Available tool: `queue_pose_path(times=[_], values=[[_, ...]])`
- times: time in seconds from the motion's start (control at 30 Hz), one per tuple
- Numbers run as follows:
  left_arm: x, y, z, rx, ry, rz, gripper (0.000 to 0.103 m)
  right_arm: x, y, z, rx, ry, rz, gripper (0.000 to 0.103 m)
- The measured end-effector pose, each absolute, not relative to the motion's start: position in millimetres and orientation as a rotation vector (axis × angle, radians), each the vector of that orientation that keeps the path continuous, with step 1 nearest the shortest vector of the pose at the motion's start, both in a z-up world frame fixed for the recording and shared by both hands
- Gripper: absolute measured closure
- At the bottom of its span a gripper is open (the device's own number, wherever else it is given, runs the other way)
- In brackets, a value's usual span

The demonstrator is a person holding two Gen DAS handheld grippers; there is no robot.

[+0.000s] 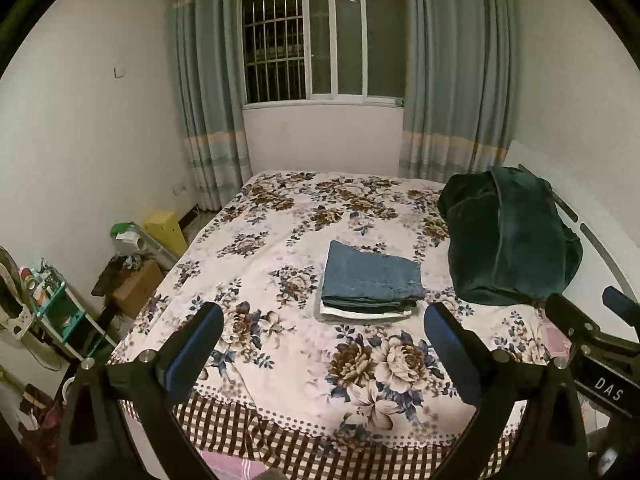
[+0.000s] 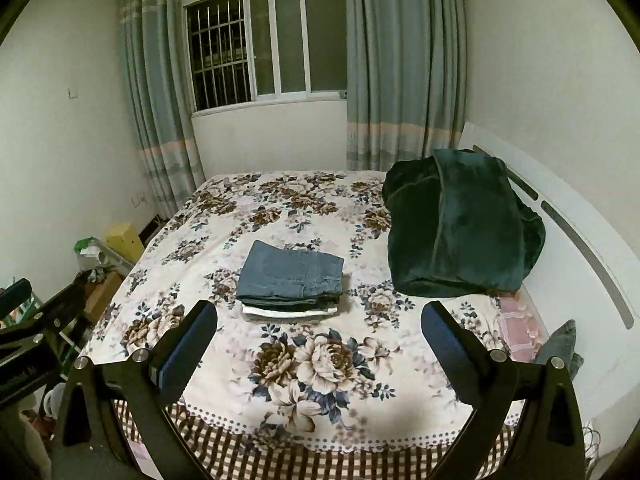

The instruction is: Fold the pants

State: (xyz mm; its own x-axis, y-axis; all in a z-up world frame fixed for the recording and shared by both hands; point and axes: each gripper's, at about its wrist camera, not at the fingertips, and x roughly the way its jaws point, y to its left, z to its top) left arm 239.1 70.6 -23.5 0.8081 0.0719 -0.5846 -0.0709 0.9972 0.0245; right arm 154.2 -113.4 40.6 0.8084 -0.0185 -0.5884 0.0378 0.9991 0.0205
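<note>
1. The bed [image 1: 280, 360], covered by a floral sheet with a brown checked border, fills the space ahead of and below both grippers; its near edge lies just under their fingers.
2. The window [image 1: 324, 40] and grey-blue curtains [image 1: 452, 80] stand far ahead, beyond the far end of the bed.
3. A dark green blanket [image 1: 508, 240], loosely bundled, sits ahead and to the right of both grippers, against the white headboard [image 2: 580, 248].
4. The folded pants [image 1: 370, 276], blue denim, lie ahead of the grippers near the middle of the bed: between the left gripper's fingers in its view, slightly left of centre in the right wrist view. They rest on top of a small stack of other folded garments [image 1: 364, 314], well apart from both tools.
5. Clutter of boxes and a small shelf [image 1: 60, 308] sits on the floor to the left of the bed.
6. The left gripper [image 1: 322, 332] has its fingers spread wide, holding nothing.
7. The right gripper [image 2: 320, 330] is likewise spread wide and empty; it appears at the right edge of the left wrist view, beside the left gripper.
</note>
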Motion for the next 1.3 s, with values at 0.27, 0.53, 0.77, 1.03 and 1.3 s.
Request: queue_pose_path(times=[0.27, 0.53, 0.77, 1.03, 1.3], values=[[231, 74, -21, -0.019, 0.628, 0.069, 0.0, 155, -112, 45, 0.033, 0.633, -0.021, 0.0], [226, 73, -19, -0.012, 0.626, 0.082, 0.0, 155, -113, 50, 0.046, 0.642, -0.02, 0.0], [226, 71, -16, -0.009, 0.635, 0.078, 0.0, 153, -112, 49, 0.05, 0.651, -0.022, 0.0], [226, 70, -17, -0.013, 0.634, 0.079, 0.0, 149, -108, 47, 0.052, 0.649, -0.023, 0.0], [226, 70, -15, -0.011, 0.633, 0.077, 0.0, 144, -105, 42, 0.049, 0.652, -0.023, 0.0]])
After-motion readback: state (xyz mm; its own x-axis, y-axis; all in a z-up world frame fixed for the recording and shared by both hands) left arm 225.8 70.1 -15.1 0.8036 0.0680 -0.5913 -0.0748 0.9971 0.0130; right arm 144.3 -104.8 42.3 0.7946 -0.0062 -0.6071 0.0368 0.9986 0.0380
